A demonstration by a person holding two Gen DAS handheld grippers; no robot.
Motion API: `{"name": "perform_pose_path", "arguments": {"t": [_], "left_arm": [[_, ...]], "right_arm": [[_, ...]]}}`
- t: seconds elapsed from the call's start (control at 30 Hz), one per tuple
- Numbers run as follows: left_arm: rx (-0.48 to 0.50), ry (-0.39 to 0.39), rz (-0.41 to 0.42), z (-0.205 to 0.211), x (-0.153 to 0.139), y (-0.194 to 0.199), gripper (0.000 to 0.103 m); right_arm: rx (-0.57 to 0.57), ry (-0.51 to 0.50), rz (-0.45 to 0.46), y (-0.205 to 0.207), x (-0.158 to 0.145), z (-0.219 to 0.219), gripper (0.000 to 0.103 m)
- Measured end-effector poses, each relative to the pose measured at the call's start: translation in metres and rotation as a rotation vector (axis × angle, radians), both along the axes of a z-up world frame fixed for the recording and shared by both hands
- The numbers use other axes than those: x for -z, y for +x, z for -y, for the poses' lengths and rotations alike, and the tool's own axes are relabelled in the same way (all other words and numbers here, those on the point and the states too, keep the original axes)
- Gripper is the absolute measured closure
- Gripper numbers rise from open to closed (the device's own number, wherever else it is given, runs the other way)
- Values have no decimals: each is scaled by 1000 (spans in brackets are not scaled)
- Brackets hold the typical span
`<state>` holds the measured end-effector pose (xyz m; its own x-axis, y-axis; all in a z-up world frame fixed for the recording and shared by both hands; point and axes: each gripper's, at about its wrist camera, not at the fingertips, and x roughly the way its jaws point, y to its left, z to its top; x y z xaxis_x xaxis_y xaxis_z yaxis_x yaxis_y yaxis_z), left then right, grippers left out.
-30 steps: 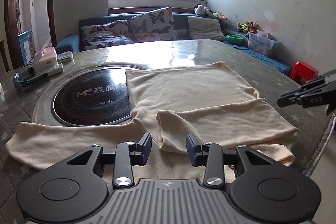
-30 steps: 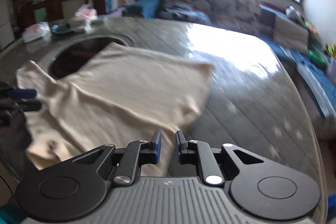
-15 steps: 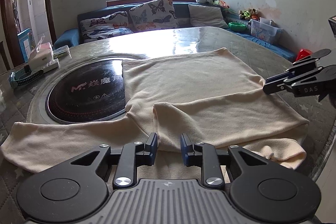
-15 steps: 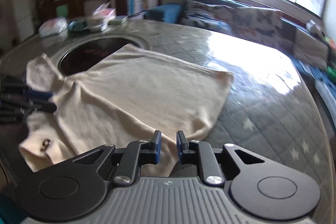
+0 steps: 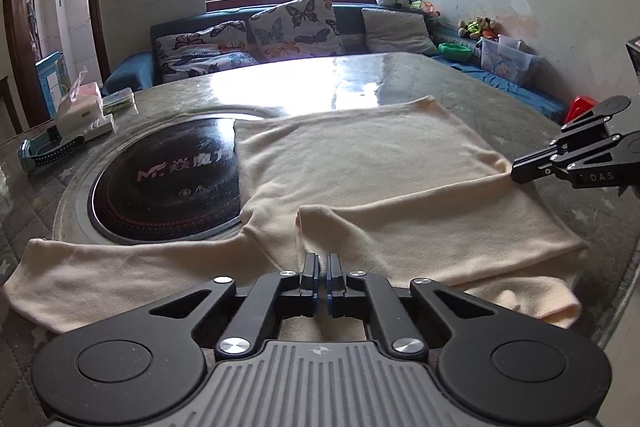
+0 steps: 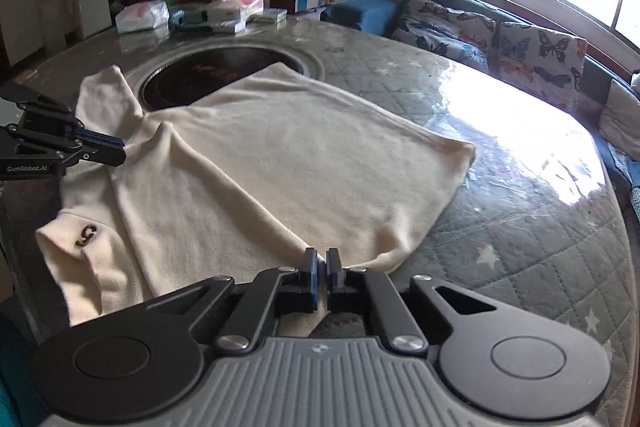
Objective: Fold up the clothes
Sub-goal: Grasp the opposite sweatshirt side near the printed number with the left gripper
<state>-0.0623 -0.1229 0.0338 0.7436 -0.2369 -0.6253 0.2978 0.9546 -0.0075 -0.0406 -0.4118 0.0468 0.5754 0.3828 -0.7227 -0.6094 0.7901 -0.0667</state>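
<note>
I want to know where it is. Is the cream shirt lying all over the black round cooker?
No, the cream shirt covers only the right edge of the black round cooker, and most of the cooker shows bare.

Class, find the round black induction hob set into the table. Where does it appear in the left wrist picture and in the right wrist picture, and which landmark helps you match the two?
Left wrist: the round black induction hob lies left of centre, the cream long-sleeved top covering its right edge.
Right wrist: it sits upper left, beyond the top.
Shared landmark: the butterfly-print cushions.
</note>
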Motion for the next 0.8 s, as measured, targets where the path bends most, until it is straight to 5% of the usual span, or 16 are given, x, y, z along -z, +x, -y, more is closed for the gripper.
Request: {"name": "perform_pose_path", "arguments": {"t": [0.27, 0.6, 0.8], "left_arm": [[-15, 23, -49, -3, 8, 7, 99], [15, 46, -31, -3, 4, 1, 97], [5, 35, -19, -13, -1, -3, 95]], "right_arm": [[84, -30, 47, -4, -1, 28, 103], [-107, 10, -4, -50, -7, -4, 93], [-89, -36, -25, -57, 3, -4, 92]]}}
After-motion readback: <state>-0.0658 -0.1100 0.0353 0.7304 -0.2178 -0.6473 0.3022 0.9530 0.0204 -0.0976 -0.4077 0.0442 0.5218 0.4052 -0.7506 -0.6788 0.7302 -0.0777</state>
